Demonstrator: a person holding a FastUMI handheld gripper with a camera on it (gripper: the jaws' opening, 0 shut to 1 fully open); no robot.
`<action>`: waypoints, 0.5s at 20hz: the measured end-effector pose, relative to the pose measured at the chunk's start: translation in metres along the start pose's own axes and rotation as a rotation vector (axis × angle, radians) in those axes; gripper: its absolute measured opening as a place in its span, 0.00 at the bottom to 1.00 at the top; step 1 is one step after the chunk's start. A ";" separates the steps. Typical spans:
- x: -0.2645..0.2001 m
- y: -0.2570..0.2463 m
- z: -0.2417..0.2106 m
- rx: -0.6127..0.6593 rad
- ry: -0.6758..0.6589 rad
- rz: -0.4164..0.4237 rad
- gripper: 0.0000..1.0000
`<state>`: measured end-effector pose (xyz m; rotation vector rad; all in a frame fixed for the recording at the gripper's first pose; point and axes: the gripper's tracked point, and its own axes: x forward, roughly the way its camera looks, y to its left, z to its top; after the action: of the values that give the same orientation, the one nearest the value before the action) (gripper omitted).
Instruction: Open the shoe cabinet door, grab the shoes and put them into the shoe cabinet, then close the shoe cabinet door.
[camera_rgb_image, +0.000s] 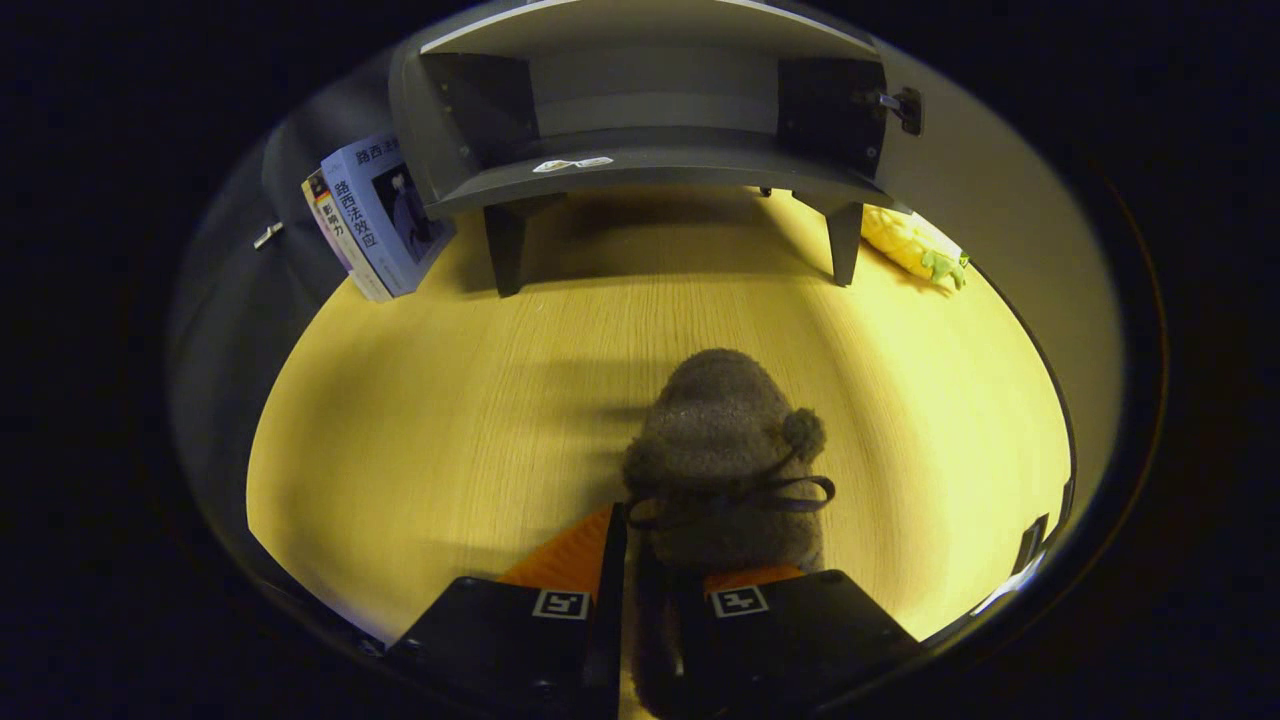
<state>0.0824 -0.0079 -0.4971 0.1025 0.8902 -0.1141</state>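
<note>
Gripper view: fuzzy slipper held in the claw, shoe cabinet open ahead.

Step in hand, by my judgement, is the carry: the grey plush slipper (722, 450), with a pompom and a dark bow on its upper, sits between the two fingers of the gripper (655, 600), which are drawn narrow against its heel end, one on each side, so the claw appears clamped on it. Toe points forward over the wooden floor (420, 420). Well beyond it stands the shoe cabinet (640, 160) on short legs, its door (985, 220) swung out to one side and a bare lower shelf exposed. Books (375, 215) lean beside the cabinet's other side; a yellow plush toy (915, 245) lies near the door-side leg. Next move calls for advancing the slipper level toward the opening, clearing the shelf lip, before release; door closing remains outstanding.
</note>
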 end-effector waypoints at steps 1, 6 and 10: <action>0.001 -0.001 0.002 0.005 -0.018 -0.003 0.29; 0.004 -0.002 0.005 -0.033 -0.024 -0.023 0.06; -0.024 0.006 0.036 -0.017 -0.072 0.022 0.04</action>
<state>0.0965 -0.0056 -0.4557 0.0915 0.8181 -0.0893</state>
